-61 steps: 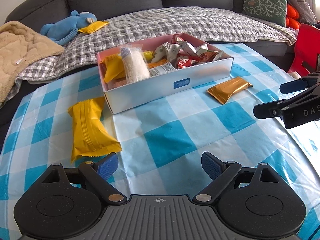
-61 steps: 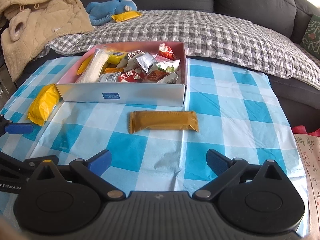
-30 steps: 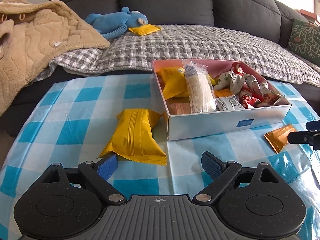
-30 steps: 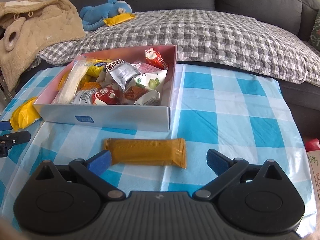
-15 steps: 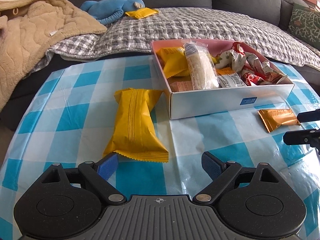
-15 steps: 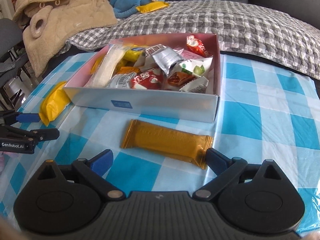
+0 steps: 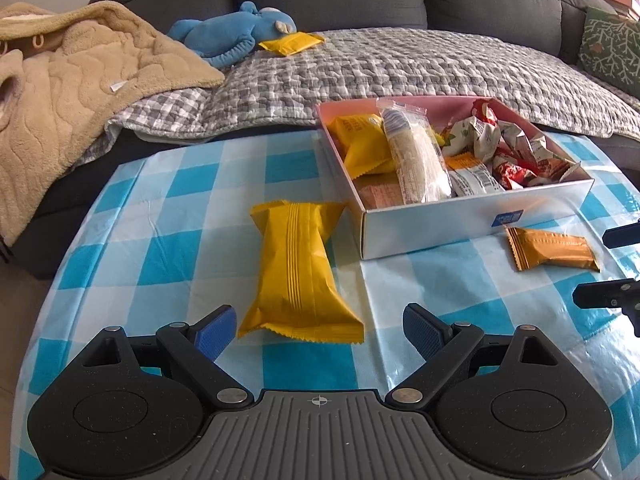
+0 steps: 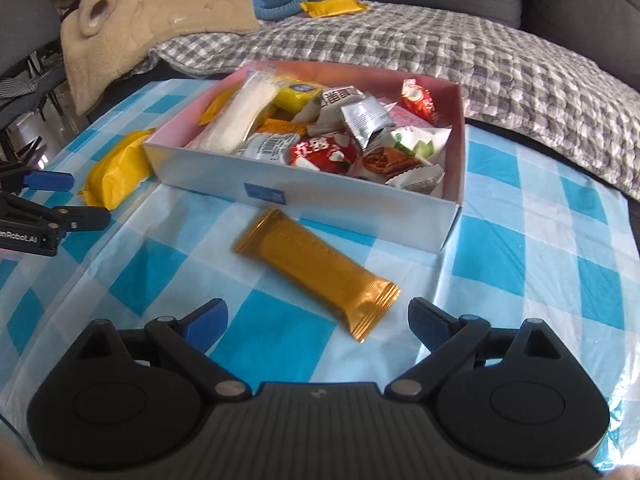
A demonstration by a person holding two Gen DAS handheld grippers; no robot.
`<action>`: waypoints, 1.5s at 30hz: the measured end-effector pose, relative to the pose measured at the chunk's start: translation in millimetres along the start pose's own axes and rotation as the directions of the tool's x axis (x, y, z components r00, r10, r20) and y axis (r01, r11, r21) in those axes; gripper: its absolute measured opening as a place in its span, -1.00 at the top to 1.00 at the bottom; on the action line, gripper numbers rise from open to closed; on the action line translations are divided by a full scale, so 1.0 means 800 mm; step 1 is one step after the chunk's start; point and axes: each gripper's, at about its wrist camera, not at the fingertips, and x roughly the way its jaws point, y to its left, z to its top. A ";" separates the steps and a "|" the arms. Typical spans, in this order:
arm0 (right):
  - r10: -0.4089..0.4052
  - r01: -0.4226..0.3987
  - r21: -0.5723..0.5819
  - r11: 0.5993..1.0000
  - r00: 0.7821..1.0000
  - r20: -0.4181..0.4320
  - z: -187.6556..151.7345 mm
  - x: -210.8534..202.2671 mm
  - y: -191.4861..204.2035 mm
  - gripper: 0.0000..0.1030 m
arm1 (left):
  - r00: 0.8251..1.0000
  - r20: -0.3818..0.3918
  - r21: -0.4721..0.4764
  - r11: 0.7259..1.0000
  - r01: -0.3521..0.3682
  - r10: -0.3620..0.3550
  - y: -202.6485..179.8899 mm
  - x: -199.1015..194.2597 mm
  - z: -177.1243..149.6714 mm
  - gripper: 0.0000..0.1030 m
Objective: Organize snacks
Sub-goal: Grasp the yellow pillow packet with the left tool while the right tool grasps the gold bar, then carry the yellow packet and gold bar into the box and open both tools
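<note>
Left wrist view: the box (image 7: 472, 224) already holds most snacks; the yellow packet (image 7: 296, 268) lies on the surface beside it, just ahead of the left tongs (image 7: 320, 330), spread wide and empty

Right wrist view: the gold bar (image 8: 316, 268) lies unpacked before the box; the right tongs (image 8: 318, 320) are closing, gripping nothing yet

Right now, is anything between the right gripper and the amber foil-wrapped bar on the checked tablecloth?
Nothing visible is. The amber foil-wrapped bar lies alone on bare blue-and-white checked tablecloth, just ahead of the right gripper, whose closing jaws have not yet touched it. The white cardboard snack box sits beyond the bar.
</note>
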 end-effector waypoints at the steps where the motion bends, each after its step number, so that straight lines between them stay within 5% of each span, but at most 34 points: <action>1: -0.020 0.020 -0.003 1.000 1.000 0.005 0.002 0.003 0.000 -0.87 | 1.000 0.011 0.000 1.000 -0.001 0.001 0.000 0.003 0.003 -0.79; 12: -0.078 0.078 -0.008 0.997 0.996 0.033 0.013 0.026 0.005 -0.68 | 1.000 0.013 -0.075 0.997 0.014 -0.013 0.005 0.047 0.027 -0.73; 14: -0.060 0.060 -0.007 0.998 0.998 0.036 0.014 0.025 0.007 -0.52 | 1.000 0.012 -0.096 0.995 0.013 -0.012 0.007 0.047 0.026 -0.64; 18: -0.028 0.029 -0.023 0.999 0.999 0.044 0.013 0.021 0.014 -0.14 | 1.000 -0.022 -0.117 0.993 -0.011 0.008 0.012 0.047 0.024 0.09; 19: -0.026 0.027 -0.031 0.999 0.999 0.043 0.012 0.019 0.017 -0.04 | 0.999 -0.034 -0.130 0.991 -0.013 0.009 0.015 0.048 0.024 0.14; 25: -0.007 0.010 -0.090 0.996 0.999 0.035 0.010 0.014 0.037 0.37 | 0.999 -0.054 -0.156 0.988 -0.013 0.005 0.018 0.042 0.023 0.20; 32: -0.003 0.002 -0.100 0.995 1.000 -0.014 0.010 0.007 0.048 0.64 | 0.994 -0.107 -0.195 0.981 -0.005 -0.016 0.018 0.033 0.020 0.22; 33: -0.003 0.001 -0.090 0.996 1.000 -0.028 0.010 0.007 0.047 0.80 | 0.993 -0.114 -0.198 0.980 -0.003 -0.020 0.018 0.031 0.019 0.22; 39: 0.015 -0.018 -0.044 0.999 0.997 -0.070 0.007 0.001 0.045 0.70 | 0.988 -0.154 -0.188 0.982 0.001 -0.031 0.015 0.019 0.011 0.22; 41: 0.020 -0.023 -0.040 0.999 0.998 -0.063 0.006 0.000 0.045 0.37 | 0.986 -0.165 -0.178 0.984 0.003 -0.033 0.013 0.016 0.008 0.22; 43: 0.011 -0.014 -0.046 0.999 0.999 -0.051 0.007 0.000 0.045 -0.30 | 0.984 -0.173 -0.165 0.986 0.008 -0.037 0.010 0.013 0.006 0.22; 45: 0.012 -0.014 -0.060 0.998 0.999 -0.035 0.007 -0.002 0.045 -0.42 | 0.984 -0.176 -0.147 0.989 0.016 -0.042 0.006 0.011 0.003 0.21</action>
